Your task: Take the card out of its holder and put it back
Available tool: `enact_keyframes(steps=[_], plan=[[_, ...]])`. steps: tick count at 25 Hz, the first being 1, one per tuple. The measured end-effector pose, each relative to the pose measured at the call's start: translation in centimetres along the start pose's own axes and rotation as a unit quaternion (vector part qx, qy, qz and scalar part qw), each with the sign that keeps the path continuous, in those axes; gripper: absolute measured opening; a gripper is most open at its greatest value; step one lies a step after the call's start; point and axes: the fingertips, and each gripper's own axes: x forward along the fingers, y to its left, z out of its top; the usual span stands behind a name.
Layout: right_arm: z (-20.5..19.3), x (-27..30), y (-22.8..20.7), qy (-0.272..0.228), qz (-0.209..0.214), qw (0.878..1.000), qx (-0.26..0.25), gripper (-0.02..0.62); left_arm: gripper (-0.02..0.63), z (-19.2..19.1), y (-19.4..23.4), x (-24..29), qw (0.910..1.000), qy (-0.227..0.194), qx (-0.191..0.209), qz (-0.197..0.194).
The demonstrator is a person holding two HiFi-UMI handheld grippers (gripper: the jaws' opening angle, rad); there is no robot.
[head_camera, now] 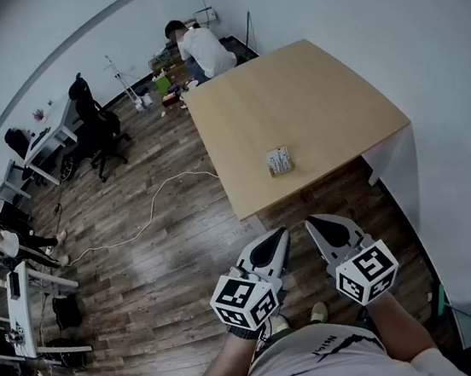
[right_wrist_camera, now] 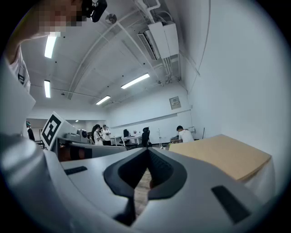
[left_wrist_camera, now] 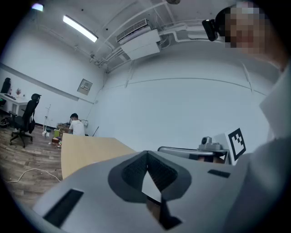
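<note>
The left gripper (head_camera: 278, 236) is hanging low and close to the person's body, over the wooden floor (head_camera: 159, 262). Its marker cube (head_camera: 246, 300) is sitting nearest the waist and its jaws are pointing forward toward the table (head_camera: 309, 96). In the left gripper view, the left gripper (left_wrist_camera: 147, 154) is showing its jaws meeting at the tips, with nothing between them. The table's pale top (left_wrist_camera: 86, 152) is lying ahead and to the left.

The card holder (head_camera: 279, 161) is lying flat on the table near its front edge, well apart from both pairs of jaws and ahead of them, roughly in line with the gap between the two grippers. It is showing as one small pale rectangle with print, too small to tell the card from the holder around it.

The right gripper (head_camera: 312, 222) is being held just beside the left one at about the same height. Its marker cube (head_camera: 367, 271) is near the person's waist and its jaws are also pointing toward the table edge. In the right gripper view, the right gripper (right_wrist_camera: 148, 150) is showing its jaws pressed together at the tips and holding nothing. The table (right_wrist_camera: 223, 152) is stretching away on the right.
</note>
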Motion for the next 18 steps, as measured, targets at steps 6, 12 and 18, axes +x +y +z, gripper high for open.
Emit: enact_keyframes(steps=[6,12,18], plan=[[-0.3,-1.4,-1.7,-0.008,0.004,1.000,0.008,0.012,0.012,-1.1,-1.2,1.4,1.0000,0.003,-0.005,0.003],[-0.2,-2.7,-3.4,-0.031,0.014,0.999,0.039,0.012,0.012,-1.6,-1.7,2.2,0.9999,0.008,0.003,0.008],[0.1,-3.1,-4.6,-0.039,0.022,0.998,0.050,0.012,0.012,-1.2,-1.0,3.2,0.9997,0.011,0.015,0.013]])
